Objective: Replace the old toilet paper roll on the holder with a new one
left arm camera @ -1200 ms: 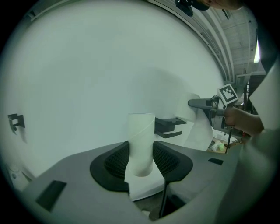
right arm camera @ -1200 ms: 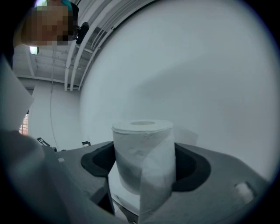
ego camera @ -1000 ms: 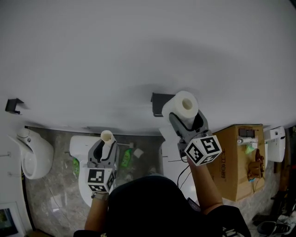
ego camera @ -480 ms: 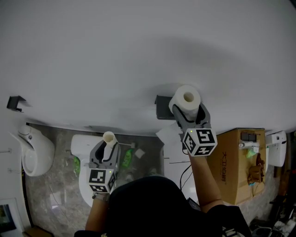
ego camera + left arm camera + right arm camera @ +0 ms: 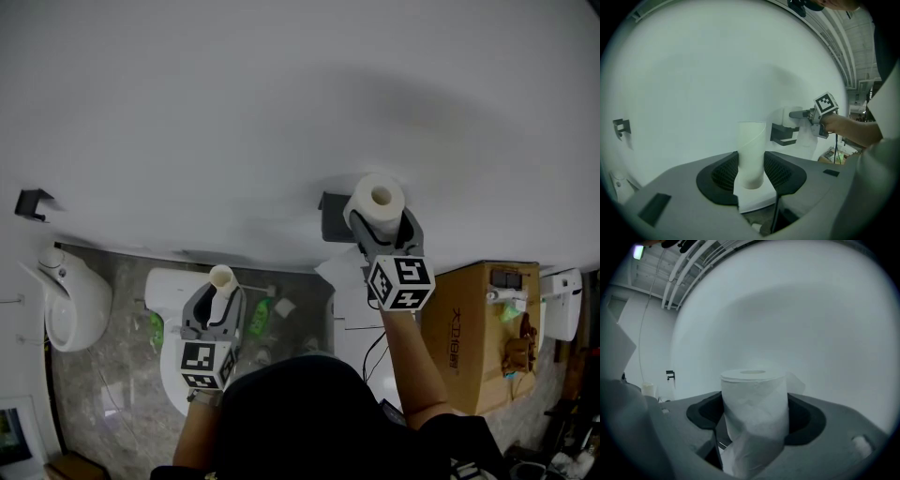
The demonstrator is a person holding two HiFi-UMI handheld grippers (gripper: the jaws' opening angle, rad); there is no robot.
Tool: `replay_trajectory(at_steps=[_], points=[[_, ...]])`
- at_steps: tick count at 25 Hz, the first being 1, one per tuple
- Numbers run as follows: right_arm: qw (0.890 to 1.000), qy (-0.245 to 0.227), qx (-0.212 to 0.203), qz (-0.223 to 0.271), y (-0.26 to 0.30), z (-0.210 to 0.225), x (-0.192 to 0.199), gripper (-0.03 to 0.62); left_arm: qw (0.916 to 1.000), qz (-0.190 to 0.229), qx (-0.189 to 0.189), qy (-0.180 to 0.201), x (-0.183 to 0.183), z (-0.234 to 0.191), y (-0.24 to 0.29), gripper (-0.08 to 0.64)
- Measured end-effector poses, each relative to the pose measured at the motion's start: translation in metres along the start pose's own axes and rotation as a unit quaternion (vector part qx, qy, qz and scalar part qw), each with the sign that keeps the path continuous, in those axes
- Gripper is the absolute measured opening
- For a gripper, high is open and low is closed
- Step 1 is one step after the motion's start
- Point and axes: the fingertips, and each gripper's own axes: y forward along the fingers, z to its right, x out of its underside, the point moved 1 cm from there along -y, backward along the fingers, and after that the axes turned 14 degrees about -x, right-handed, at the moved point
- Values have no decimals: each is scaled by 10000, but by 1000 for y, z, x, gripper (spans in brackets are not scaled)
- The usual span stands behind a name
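A plain white wall (image 5: 281, 94) filled most of the head view, evenly lit, with soft grey shadows across it. A small dark bracket (image 5: 31, 202) was fixed to it far to the left. Below ran a grey marbled floor (image 5: 108, 384). A white wall-hung bowl (image 5: 70, 314) sat at the left, with a second white fixture (image 5: 161, 289) near it. Green bottles (image 5: 257, 319) lay on the floor. To the right stood a brown cardboard box (image 5: 469, 328) with small items on top, and a white device (image 5: 562, 302) just beyond it. In the right gripper view, pipes (image 5: 689, 261) ran along the ceiling
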Motion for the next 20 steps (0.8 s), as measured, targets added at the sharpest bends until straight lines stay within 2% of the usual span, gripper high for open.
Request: replay_trajectory(at_steps=[6, 9, 12, 20], points=[[9999, 6, -28, 121, 0, -1, 1, 389, 10000, 5, 24, 28, 2, 0, -2, 182], [9999, -47, -144, -24, 1, -5, 4, 443, 10000, -31, 62, 40, 1, 1, -3, 183], [9997, -32, -226, -49, -2, -8, 5, 468, 9999, -17, 111, 72, 0, 4, -3, 183], [9998, -9, -46, 202, -36, -6, -7, 472, 9991, 60, 373, 196, -5, 19, -5, 183]])
